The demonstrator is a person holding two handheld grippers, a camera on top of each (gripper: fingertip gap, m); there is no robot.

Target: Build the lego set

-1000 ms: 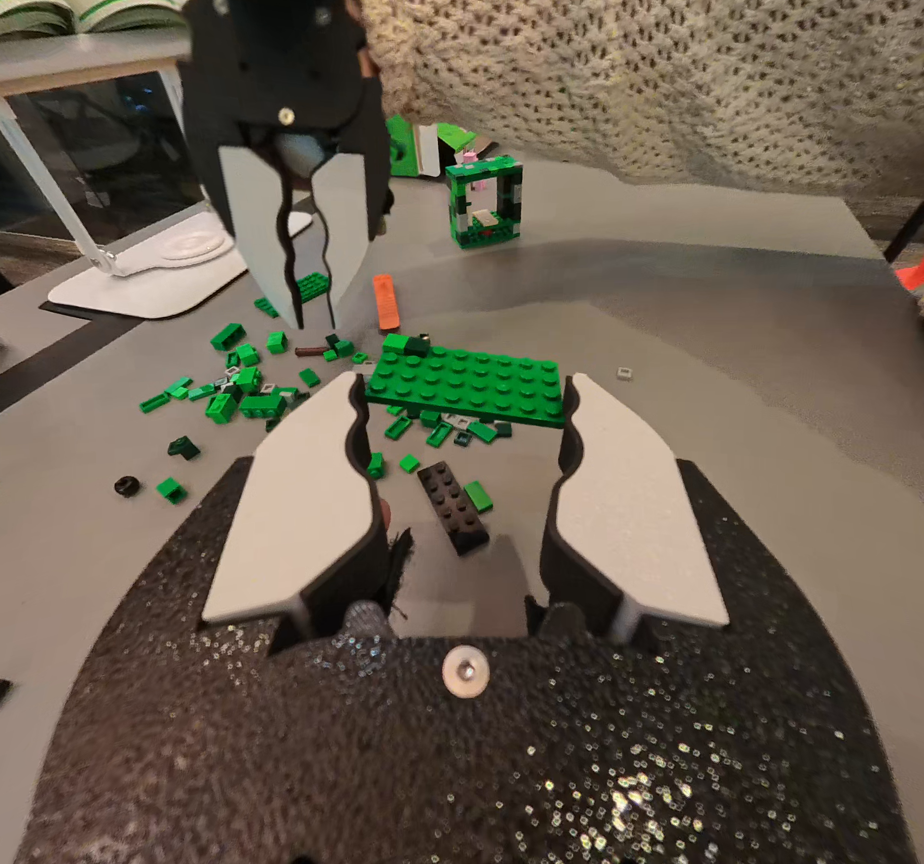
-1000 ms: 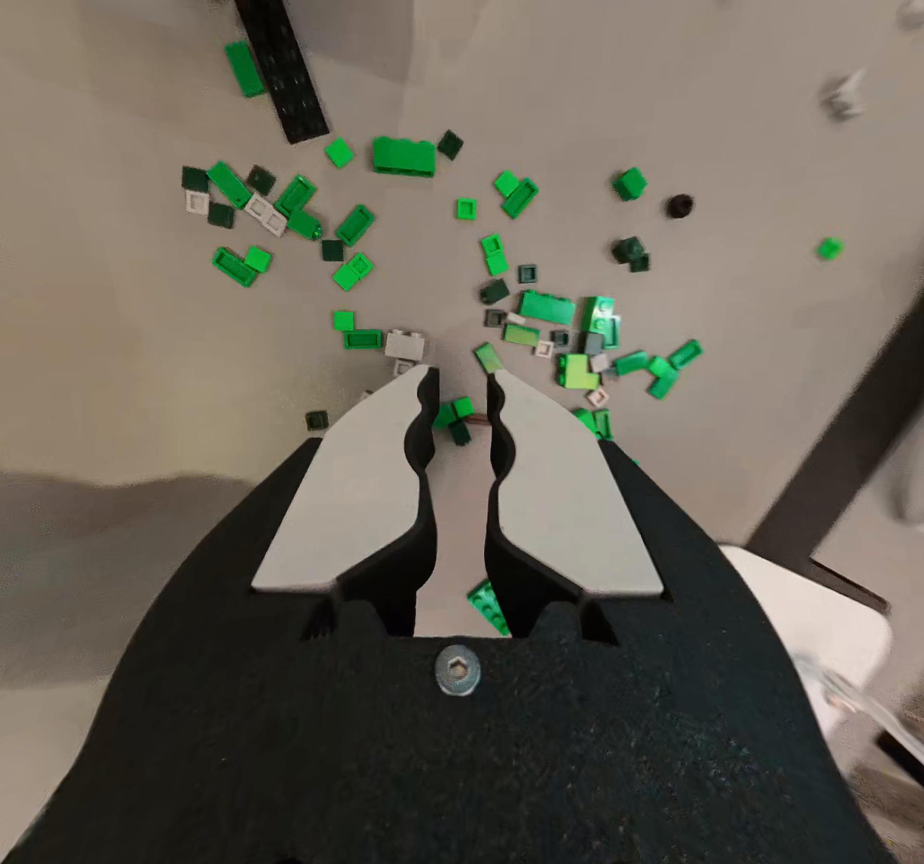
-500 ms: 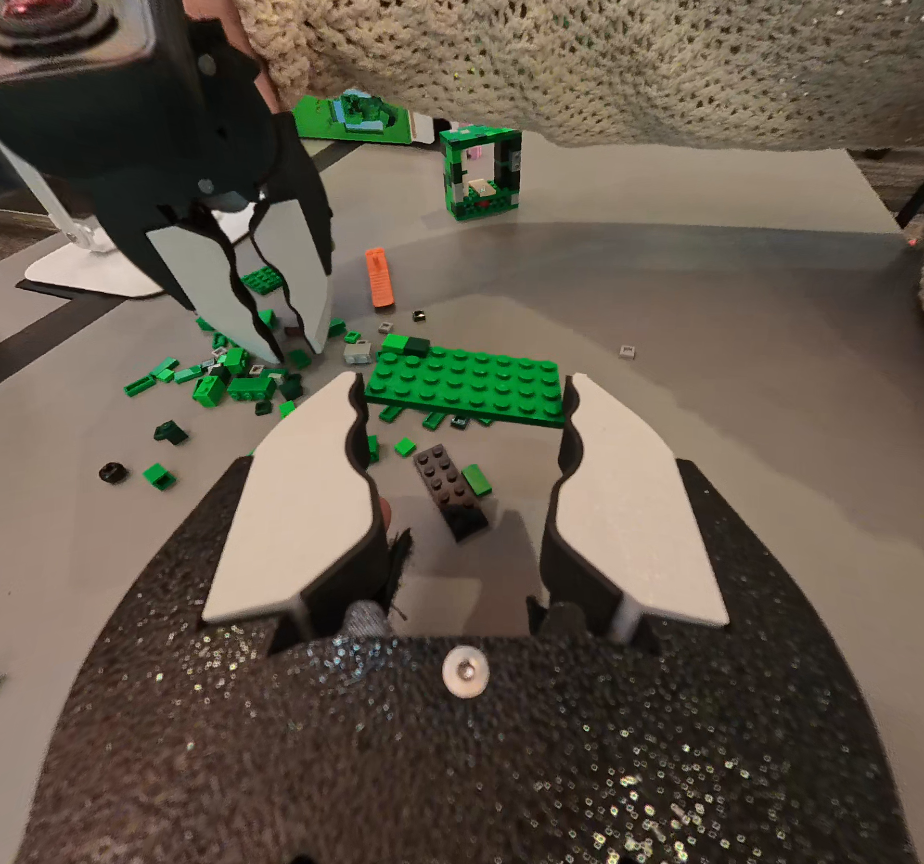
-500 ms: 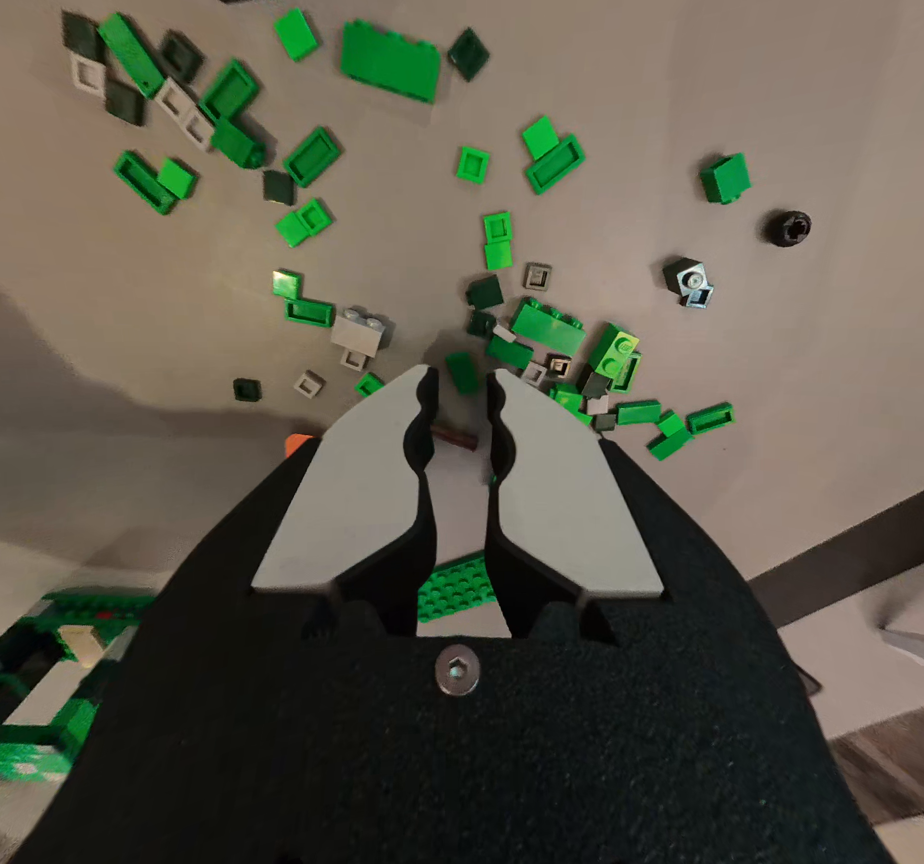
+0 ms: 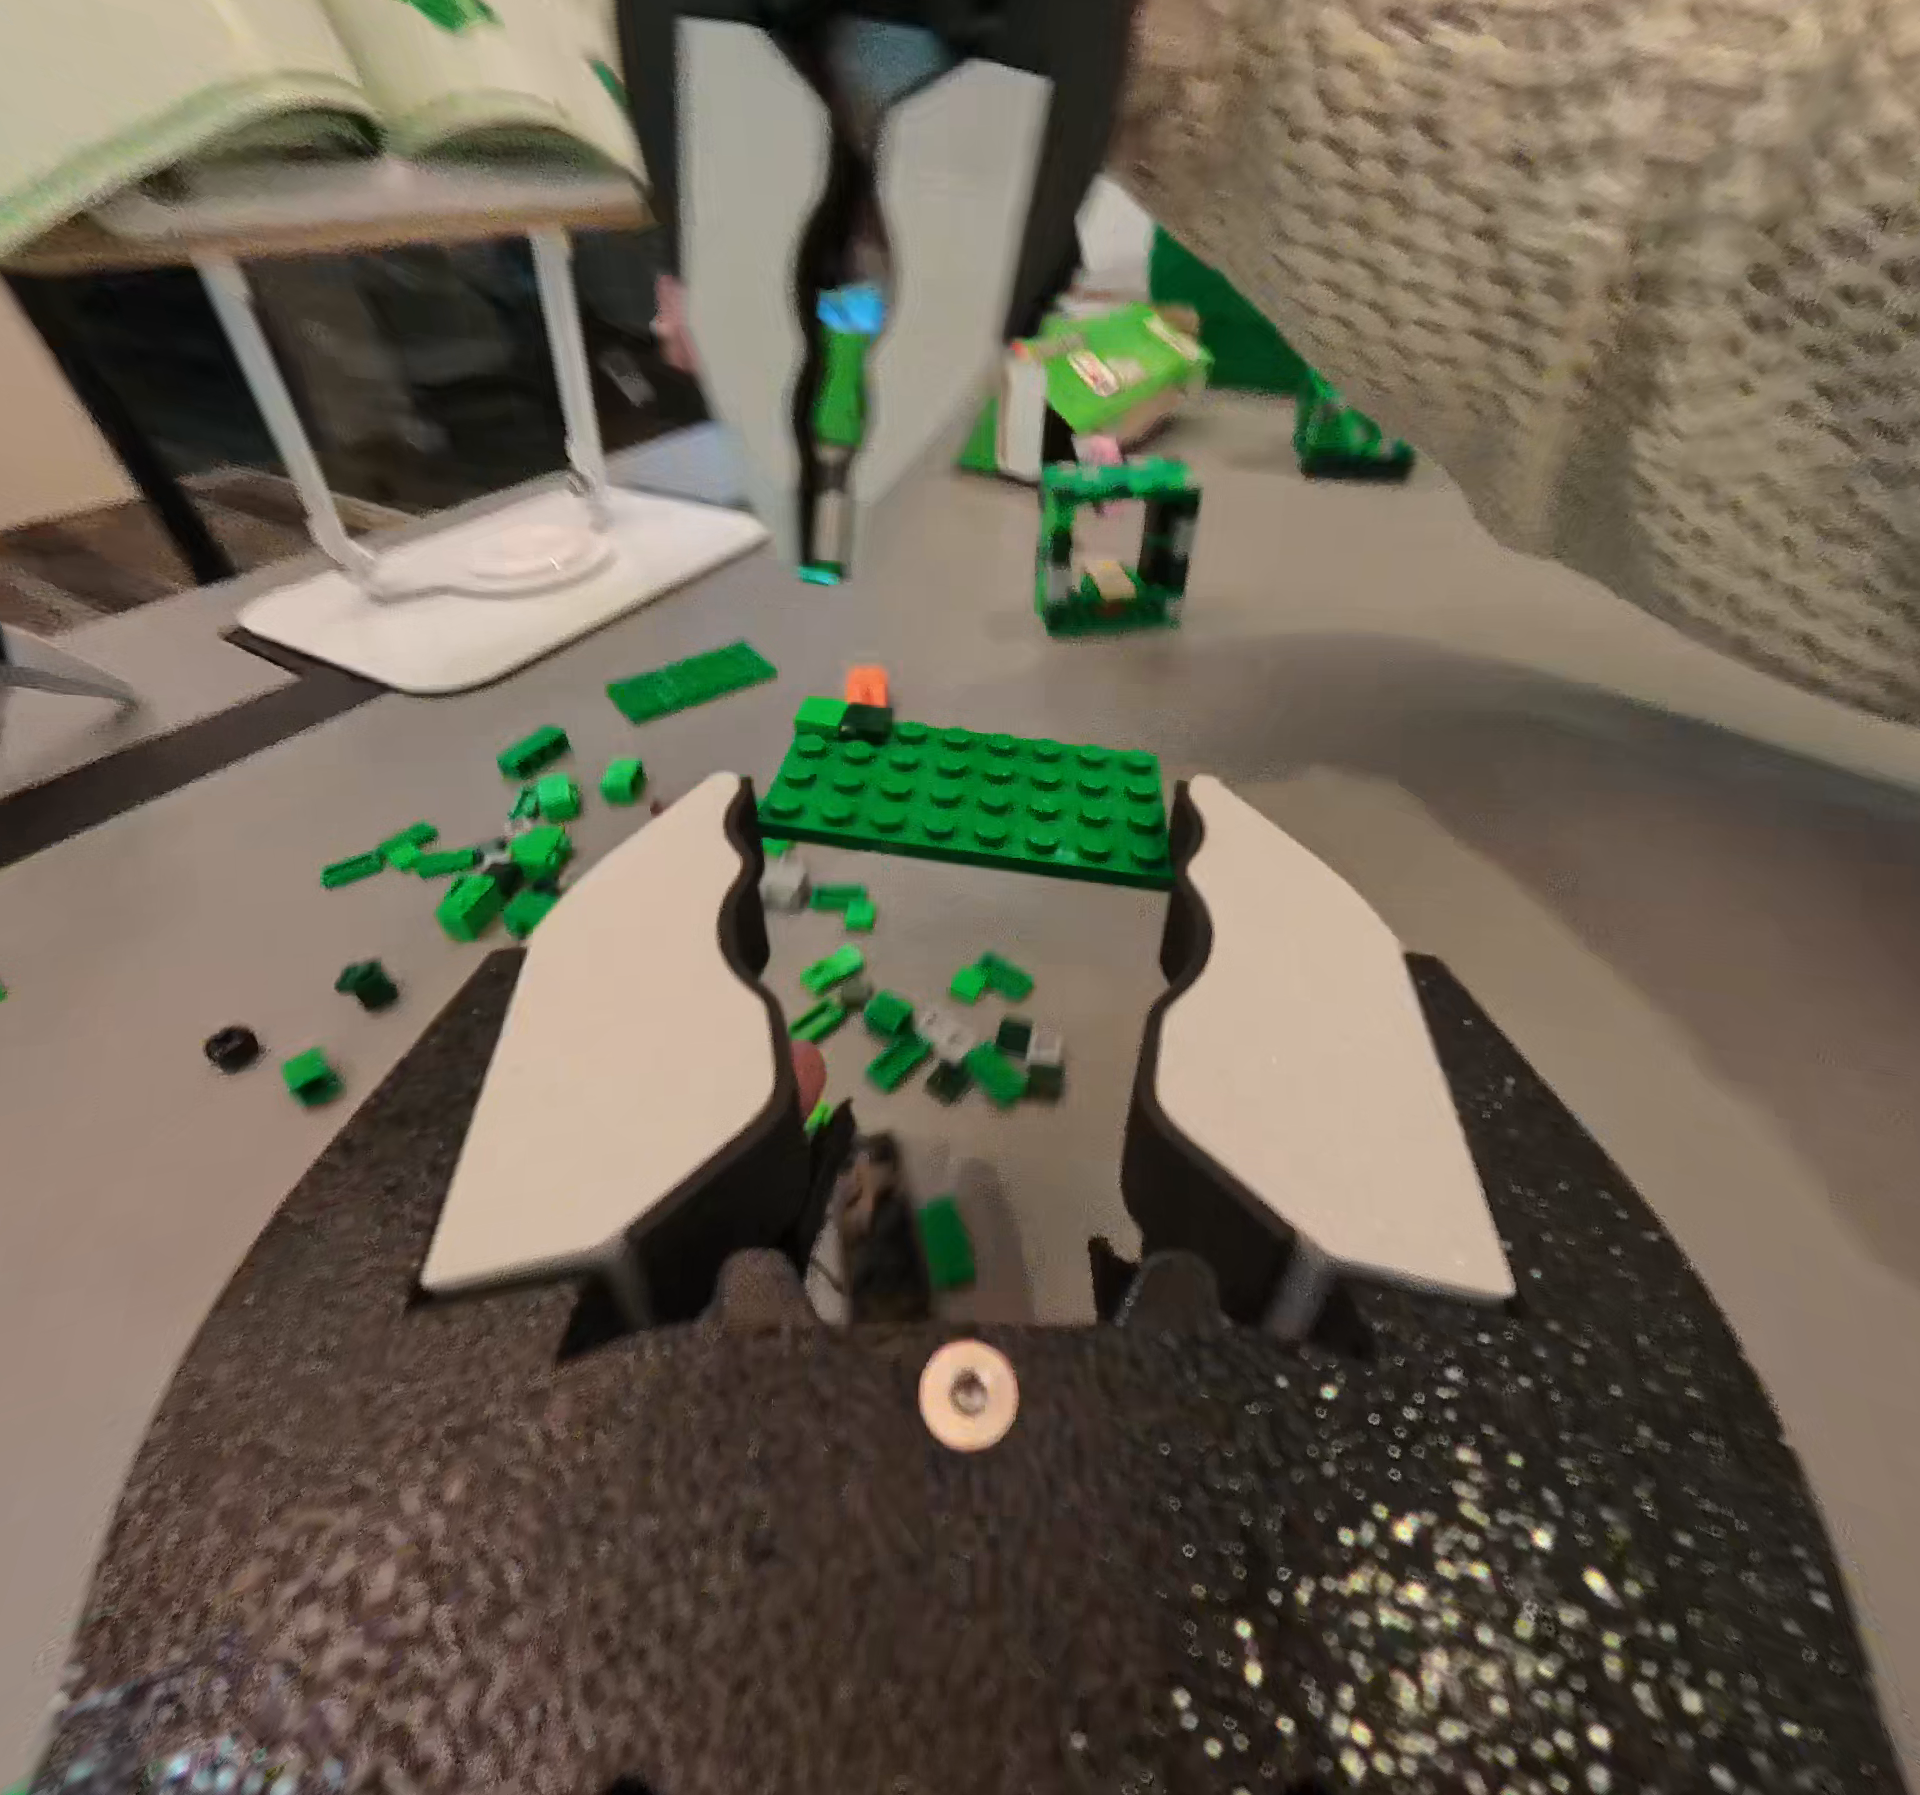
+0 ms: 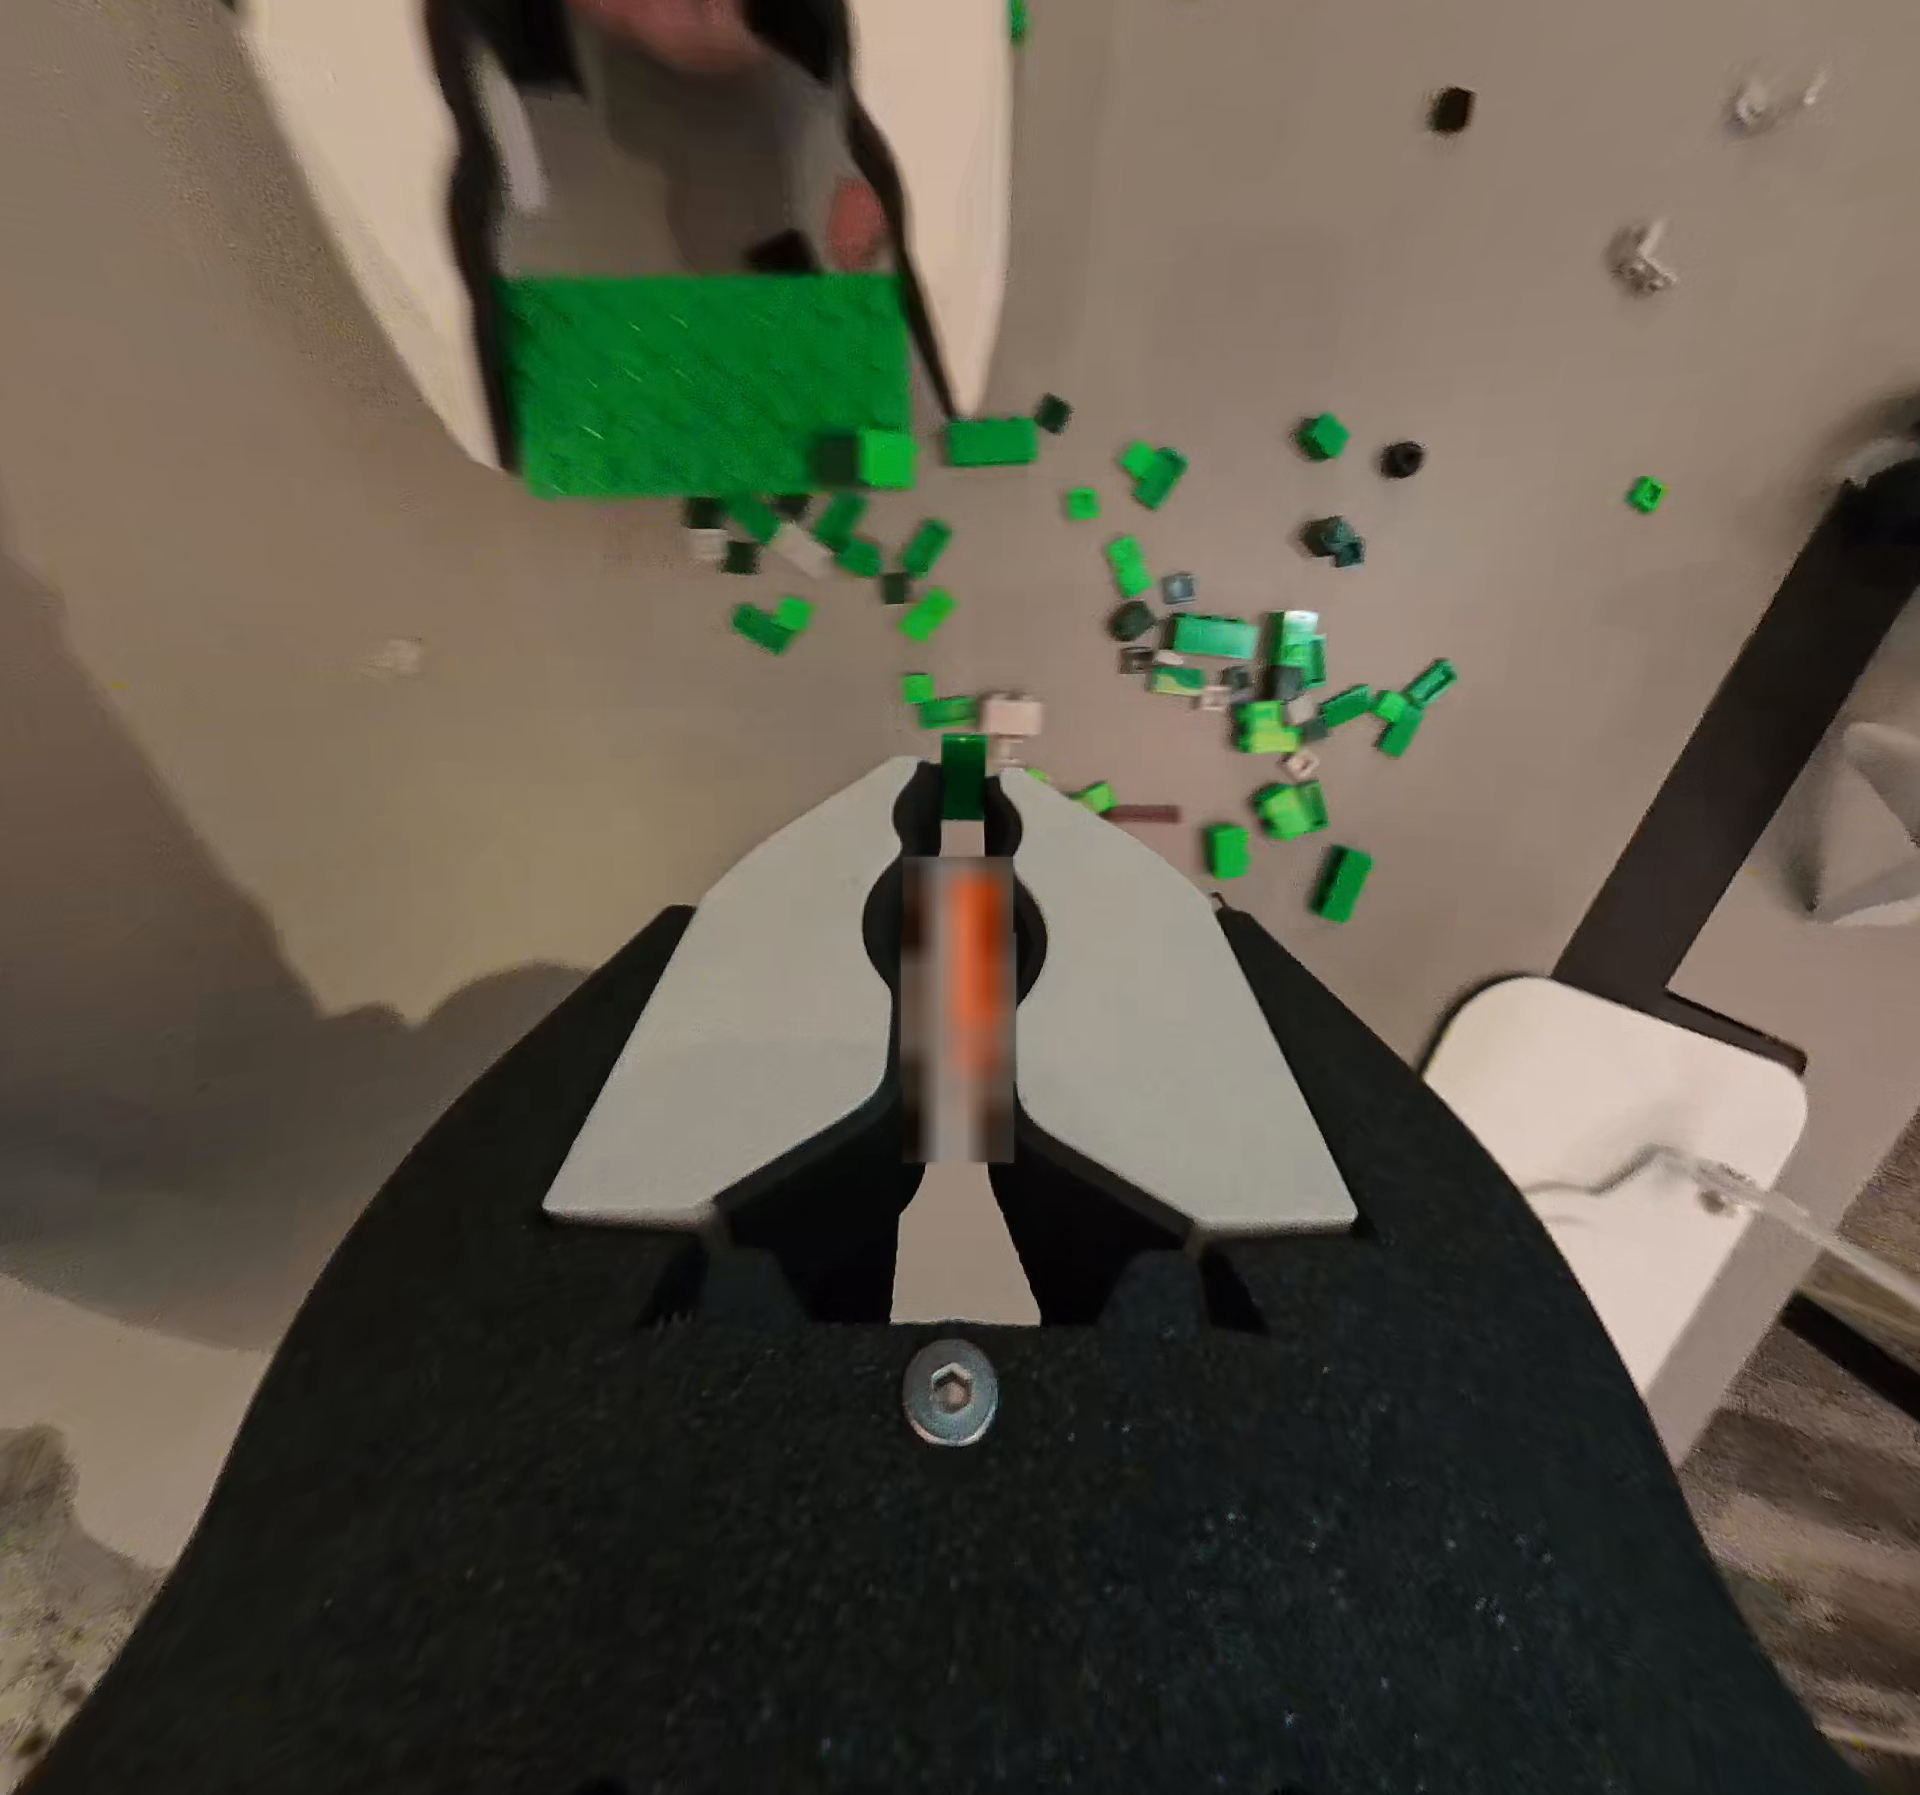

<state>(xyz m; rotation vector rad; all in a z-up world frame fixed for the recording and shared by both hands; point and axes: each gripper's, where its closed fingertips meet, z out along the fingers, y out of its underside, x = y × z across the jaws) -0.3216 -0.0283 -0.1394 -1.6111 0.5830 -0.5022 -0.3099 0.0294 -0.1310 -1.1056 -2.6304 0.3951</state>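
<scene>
Right gripper point(image 6: 964, 779), now lifted, pinching small green piece point(image 6: 963, 777); left gripper point(image 5: 966, 800) agape around green plate point(image 5: 966, 800); loose bricks point(image 5: 935, 1028) beneath.

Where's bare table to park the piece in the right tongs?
Bare table runs right of the green baseplate, out under the knit sleeve. Crowded: the loose brick scatter left of the plate and more between the open left tongs. Right tongs grip a small green piece.

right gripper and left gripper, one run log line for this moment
left gripper: open, around green plate | right gripper: shut on small green piece, raised | loose bricks: scattered on table
</scene>
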